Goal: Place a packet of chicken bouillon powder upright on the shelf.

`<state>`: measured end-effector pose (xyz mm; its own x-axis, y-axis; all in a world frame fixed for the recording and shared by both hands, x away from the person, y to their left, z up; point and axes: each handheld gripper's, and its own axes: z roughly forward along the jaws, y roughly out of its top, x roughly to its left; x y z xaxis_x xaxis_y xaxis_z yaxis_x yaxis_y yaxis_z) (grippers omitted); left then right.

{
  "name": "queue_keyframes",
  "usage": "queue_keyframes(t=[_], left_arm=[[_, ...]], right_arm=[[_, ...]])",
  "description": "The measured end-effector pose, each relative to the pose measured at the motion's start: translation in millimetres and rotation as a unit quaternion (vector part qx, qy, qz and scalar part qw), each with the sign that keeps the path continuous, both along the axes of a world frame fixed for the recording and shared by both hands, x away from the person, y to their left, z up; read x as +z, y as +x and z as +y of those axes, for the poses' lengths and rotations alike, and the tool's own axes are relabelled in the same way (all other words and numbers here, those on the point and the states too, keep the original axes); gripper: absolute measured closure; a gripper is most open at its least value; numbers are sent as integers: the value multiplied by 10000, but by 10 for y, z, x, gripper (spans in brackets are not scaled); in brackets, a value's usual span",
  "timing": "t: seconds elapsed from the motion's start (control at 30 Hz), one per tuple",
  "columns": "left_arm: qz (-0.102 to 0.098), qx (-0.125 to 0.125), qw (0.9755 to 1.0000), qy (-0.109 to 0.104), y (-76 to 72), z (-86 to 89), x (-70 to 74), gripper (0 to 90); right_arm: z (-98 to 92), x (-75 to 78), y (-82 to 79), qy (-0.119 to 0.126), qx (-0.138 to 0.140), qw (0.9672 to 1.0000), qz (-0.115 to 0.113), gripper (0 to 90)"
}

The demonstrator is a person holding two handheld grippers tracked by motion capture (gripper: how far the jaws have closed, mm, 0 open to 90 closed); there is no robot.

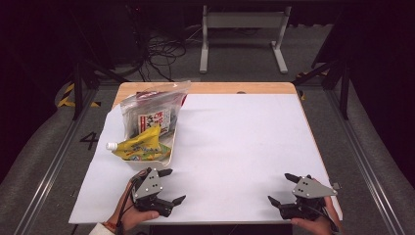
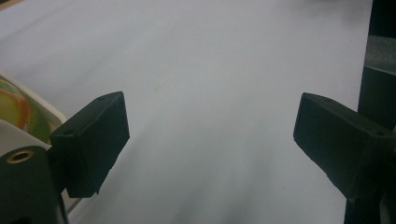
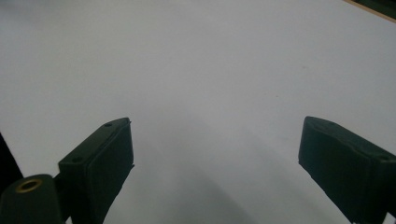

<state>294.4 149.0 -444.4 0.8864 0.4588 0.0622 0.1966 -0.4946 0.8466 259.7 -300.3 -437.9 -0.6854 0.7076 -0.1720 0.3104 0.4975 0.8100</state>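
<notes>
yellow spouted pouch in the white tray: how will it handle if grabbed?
The yellow soft pouch with a white spout looks creased, so it will probably sag when lifted. Its glossy film may slip. It leans on the clear plastic bag in the white tray, which may shift too.

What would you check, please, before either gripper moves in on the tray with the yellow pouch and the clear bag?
1. Left gripper open with nothing between its jaws: ok, seen in the high view and the left gripper view.
2. Right gripper open and empty: ok.
3. Yellow pouch lying inside the white tray, white cap toward the tray's left end: ok.
4. Clear bag fully within the tray: not ok, its top leans out past the far end.
5. White sheet bare between the grippers and the tray: ok.
6. Whether the clear bag is sealed: cannot tell.
</notes>
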Motion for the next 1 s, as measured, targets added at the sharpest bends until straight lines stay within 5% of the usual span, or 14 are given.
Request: queue_keyframes(t=[0.3, 0.53, 1.0], left_arm=[[64, 27, 10000, -4, 26, -14, -34, 104], [47, 98, 9999, 14, 41, 65, -42, 99], [39, 167, 9998, 55, 82, 94, -20, 95]], right_arm=[[-111, -7, 46, 378, -368, 9986, -83, 91], [-70, 31, 57, 349, -460, 9981, -220, 94], [-78, -1, 73, 193, -439, 9988, -117, 102]])
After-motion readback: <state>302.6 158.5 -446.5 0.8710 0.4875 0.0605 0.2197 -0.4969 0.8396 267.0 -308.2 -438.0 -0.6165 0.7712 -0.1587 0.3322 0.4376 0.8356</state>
